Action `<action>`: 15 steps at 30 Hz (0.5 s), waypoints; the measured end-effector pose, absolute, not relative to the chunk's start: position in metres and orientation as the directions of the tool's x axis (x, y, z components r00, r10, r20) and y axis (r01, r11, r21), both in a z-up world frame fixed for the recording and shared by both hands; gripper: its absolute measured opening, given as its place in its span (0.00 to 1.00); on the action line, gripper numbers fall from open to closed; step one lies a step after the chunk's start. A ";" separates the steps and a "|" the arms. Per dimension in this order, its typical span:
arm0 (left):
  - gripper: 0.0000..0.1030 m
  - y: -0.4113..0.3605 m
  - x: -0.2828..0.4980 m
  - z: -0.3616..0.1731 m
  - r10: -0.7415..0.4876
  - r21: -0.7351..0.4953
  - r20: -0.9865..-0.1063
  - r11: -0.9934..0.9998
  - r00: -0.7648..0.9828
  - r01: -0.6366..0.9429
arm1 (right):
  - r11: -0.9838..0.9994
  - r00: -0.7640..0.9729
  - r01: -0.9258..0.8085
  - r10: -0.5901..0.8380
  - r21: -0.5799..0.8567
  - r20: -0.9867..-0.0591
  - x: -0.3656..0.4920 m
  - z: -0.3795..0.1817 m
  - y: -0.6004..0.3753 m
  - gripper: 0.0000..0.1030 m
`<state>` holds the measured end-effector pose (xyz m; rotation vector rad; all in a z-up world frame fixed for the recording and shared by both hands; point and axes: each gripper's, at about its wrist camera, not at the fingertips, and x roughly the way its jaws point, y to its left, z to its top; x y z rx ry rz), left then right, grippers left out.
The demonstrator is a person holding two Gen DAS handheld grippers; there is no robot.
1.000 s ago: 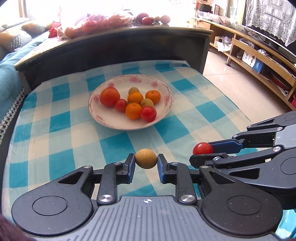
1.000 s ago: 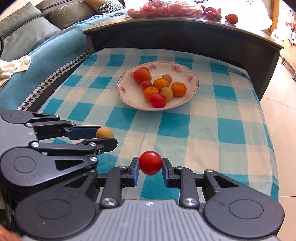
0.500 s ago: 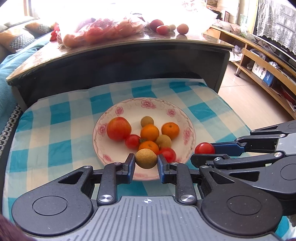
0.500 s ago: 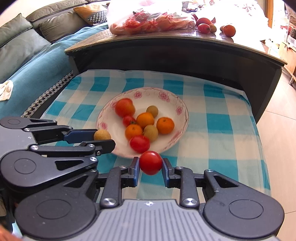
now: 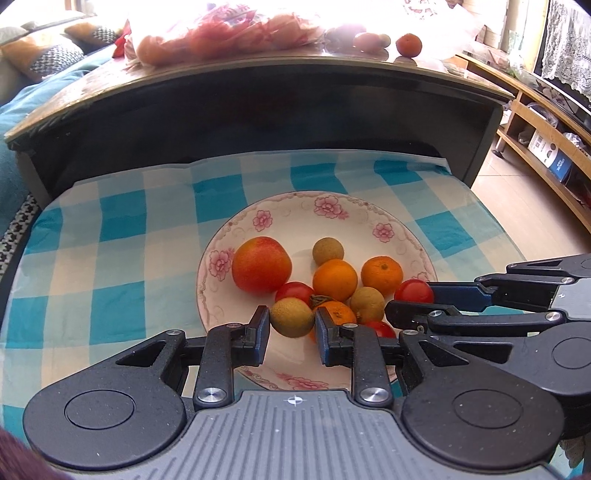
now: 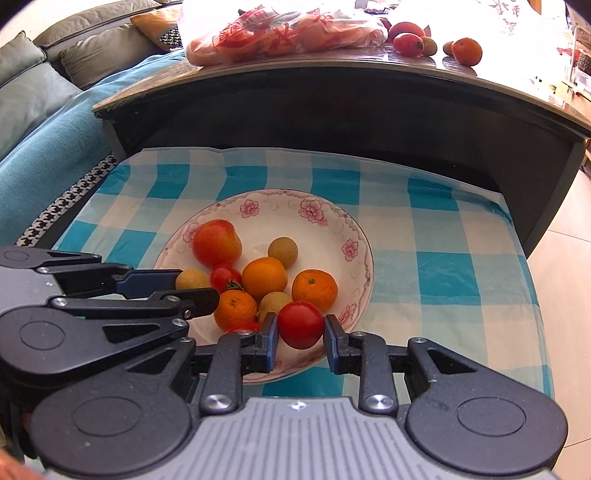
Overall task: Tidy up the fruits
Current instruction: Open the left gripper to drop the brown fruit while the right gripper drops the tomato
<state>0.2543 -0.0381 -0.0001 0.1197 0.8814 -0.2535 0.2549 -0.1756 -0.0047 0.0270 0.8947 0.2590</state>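
Observation:
My left gripper (image 5: 291, 322) is shut on a small tan-green round fruit (image 5: 291, 317) and holds it over the near part of the flowered white plate (image 5: 325, 206). My right gripper (image 6: 300, 325) is shut on a red cherry tomato (image 6: 300, 324) over the plate's near right rim (image 6: 354, 243). On the plate lie a large red-orange fruit (image 5: 261, 264), mandarins (image 5: 334, 280), small tan fruits (image 5: 328, 251) and cherry tomatoes (image 5: 294, 291). Each gripper shows in the other's view, the right one (image 5: 413, 295) beside the left, the left one (image 6: 192, 284) beside the right.
The plate stands on a blue-and-white checked cloth (image 5: 122, 236). Behind it rises a dark table (image 5: 258, 96) with a bag of fruit (image 6: 280, 29) and loose fruits (image 6: 466, 51) on top. A sofa (image 6: 40, 96) is on the left, wooden shelves (image 5: 546, 122) on the right.
Both grippers have moved forward with their fruits, from over the bare cloth to over the plate. Both stay shut on what they hold.

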 end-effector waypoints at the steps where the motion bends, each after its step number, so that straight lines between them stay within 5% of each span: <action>1: 0.37 -0.038 0.254 0.000 -0.164 0.004 -0.774 0.965 0.612 0.263 | 0.969 0.597 -0.211 0.233 0.131 -0.767 0.256 -0.005 -0.175 0.29; 15: 0.55 -0.031 0.245 0.014 -0.145 0.004 -0.750 0.975 0.645 0.223 | 0.974 0.626 -0.178 0.222 0.140 -0.748 0.249 0.006 -0.179 0.33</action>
